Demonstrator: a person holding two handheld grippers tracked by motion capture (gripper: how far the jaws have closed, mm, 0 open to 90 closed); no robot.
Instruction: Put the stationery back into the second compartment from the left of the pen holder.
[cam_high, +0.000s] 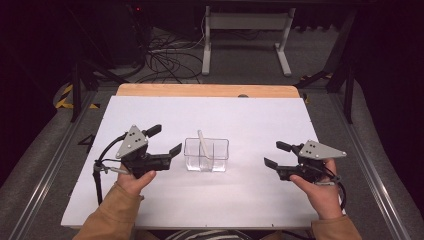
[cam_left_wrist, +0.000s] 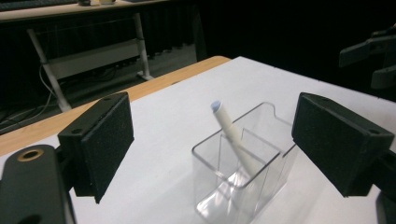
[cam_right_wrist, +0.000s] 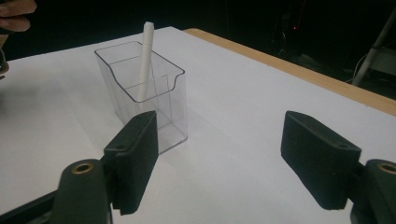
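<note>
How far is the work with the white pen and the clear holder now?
Done: the white pen stands tilted inside the clear holder. In hand: nothing; the left tool and the right tool are open beside it. Left: apparently nothing visible.

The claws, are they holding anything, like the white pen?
No. Both the left claw and the right claw are open and empty. The white pen leans inside the clear holder between them.

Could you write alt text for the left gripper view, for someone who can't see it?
A white pen leans in a clear divided plastic holder on a white table, framed by the left gripper and its two open black padded fingers. Nothing is held.
</note>
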